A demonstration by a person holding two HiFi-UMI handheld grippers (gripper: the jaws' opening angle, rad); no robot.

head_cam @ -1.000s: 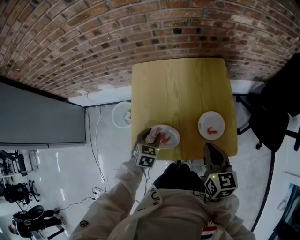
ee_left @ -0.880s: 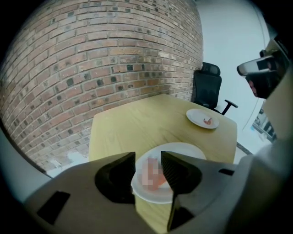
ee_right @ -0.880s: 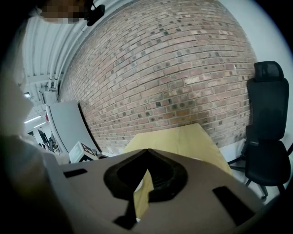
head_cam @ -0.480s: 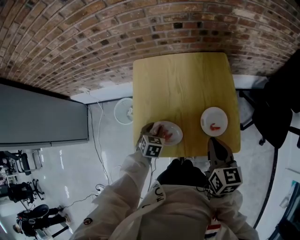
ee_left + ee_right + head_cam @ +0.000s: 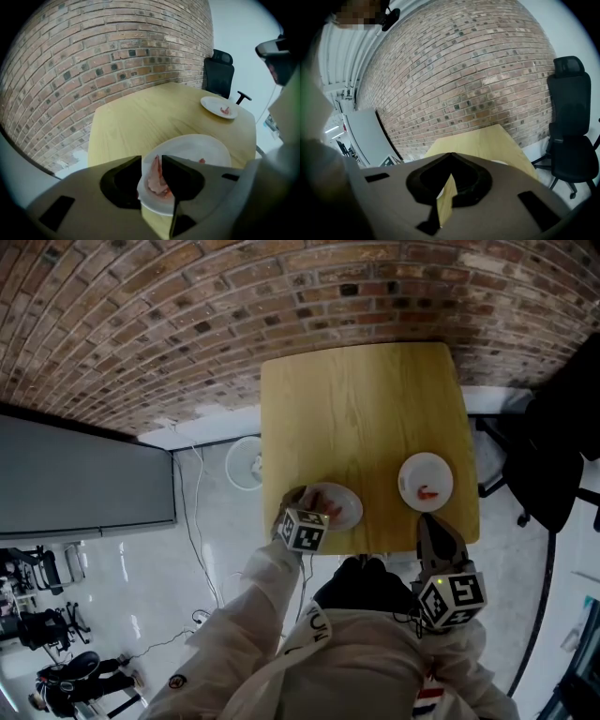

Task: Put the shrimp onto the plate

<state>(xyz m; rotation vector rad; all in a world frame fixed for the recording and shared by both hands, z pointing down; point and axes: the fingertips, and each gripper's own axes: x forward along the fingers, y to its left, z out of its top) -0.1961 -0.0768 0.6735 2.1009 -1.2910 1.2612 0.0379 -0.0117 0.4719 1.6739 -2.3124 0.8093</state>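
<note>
The tabletop (image 5: 361, 418) is bare wood apart from two plates, so the way across it from the near plate (image 5: 206, 143) is open. That plate lies at the tabletop's front, close to its left edge, so a shrimp dropped on that side could go to the floor. A black chair (image 5: 567, 117) stands off the tabletop, well to the right of the near plate and out of the likely path.

The far plate (image 5: 412, 470) lies to the right of the near plate, well apart from it. It carries one shrimp and is probably the destination.

The left tool (image 5: 151, 158) points steeply down over the near plate's left part. Its jaws have just been closing and straddle a shrimp (image 5: 156, 180), with a gap on the shrimp's left, so no firm pinch yet. The right tool (image 5: 433, 526) waits right of the near plate at the front edge, tips together on nothing.

The shrimp lies on the near plate between those jaws; a second pink piece (image 5: 201, 161) lies further right on the same plate. It looks light, soft and probably slick, likely to squash or slide out. A gentle pinch across the thick middle of the body seems safest, then a straight lift clear of the rim.
</note>
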